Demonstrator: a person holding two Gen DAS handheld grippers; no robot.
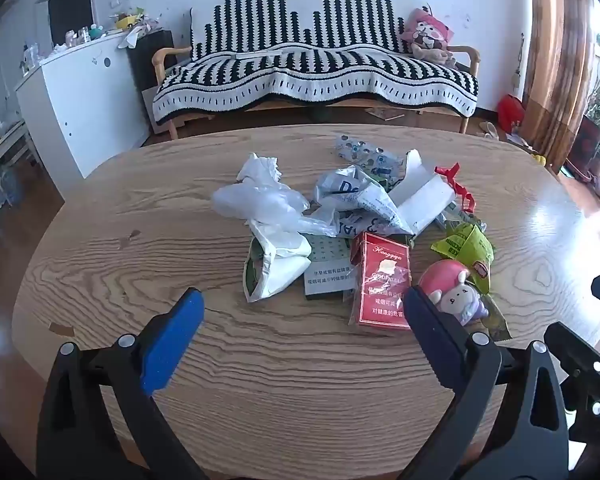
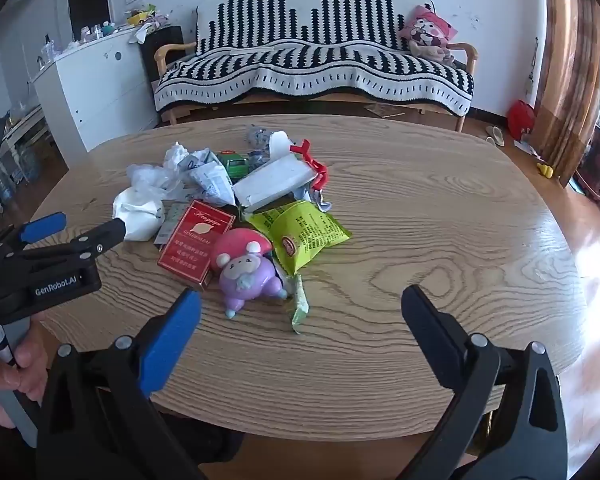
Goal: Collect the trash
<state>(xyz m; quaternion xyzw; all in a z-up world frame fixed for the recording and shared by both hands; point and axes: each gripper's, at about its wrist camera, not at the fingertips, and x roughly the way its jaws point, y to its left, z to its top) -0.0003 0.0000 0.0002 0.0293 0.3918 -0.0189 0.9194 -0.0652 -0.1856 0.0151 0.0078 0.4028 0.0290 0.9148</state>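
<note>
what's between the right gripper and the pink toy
Only bare wooden table lies between the open right gripper and the pink toy, seen in the right wrist view.

Bare table (image 2: 440,216) right of the trash pile (image 2: 236,200), pile crowding the centre, near edge free.

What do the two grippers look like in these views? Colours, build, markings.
Both look alike: black plastic frames with two long angled fingers, silver rivets at the pivots and blue foam pads on the inner finger faces. The left gripper carries white "GenRobot.AI" lettering on its black body, above a grey handle that a hand grips. The right gripper shows no marking here. No cables or sleeves visible.
</note>
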